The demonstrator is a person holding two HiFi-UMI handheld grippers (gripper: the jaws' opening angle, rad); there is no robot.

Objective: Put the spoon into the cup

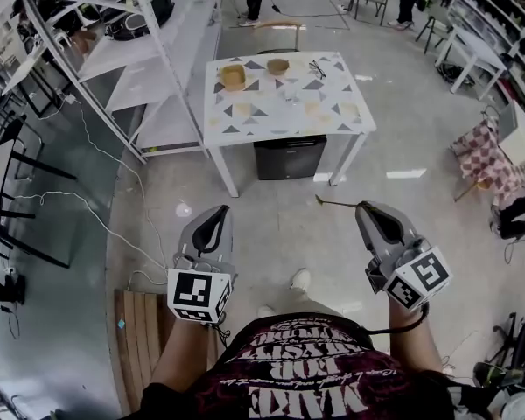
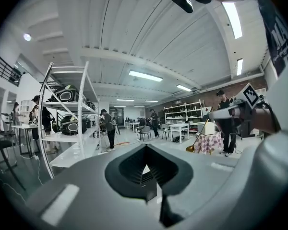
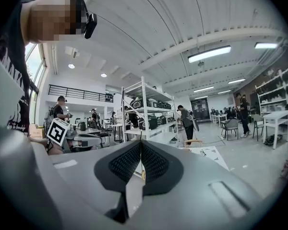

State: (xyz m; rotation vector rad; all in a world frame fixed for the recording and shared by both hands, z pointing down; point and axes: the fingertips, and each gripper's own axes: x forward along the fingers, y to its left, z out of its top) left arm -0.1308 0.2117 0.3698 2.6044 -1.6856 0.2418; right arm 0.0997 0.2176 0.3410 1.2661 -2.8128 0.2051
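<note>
My right gripper [image 1: 365, 206] is shut on a thin gold spoon [image 1: 337, 205], which juts out to the left over the floor. In the left gripper view the spoon [image 2: 196, 140] hangs from the right gripper [image 2: 220, 113], bowl end down. A sliver of gold spoon handle [image 3: 143, 175] shows between the jaws of the right gripper [image 3: 141, 143]. Two tan cups [image 1: 234, 75] [image 1: 277, 66] stand at the far side of a white table with a triangle pattern [image 1: 332, 125], well ahead of both grippers. My left gripper [image 1: 219, 215] [image 2: 145, 147] is shut and holds nothing.
A black box [image 1: 286, 157] sits under the table, and glasses [image 1: 318, 68] lie on it. A white shelf rack [image 1: 157, 68] runs along the left, with cables on the floor. A wooden pallet [image 1: 144, 339] lies by my left arm. A checkered cloth [image 1: 483, 151] is at the right.
</note>
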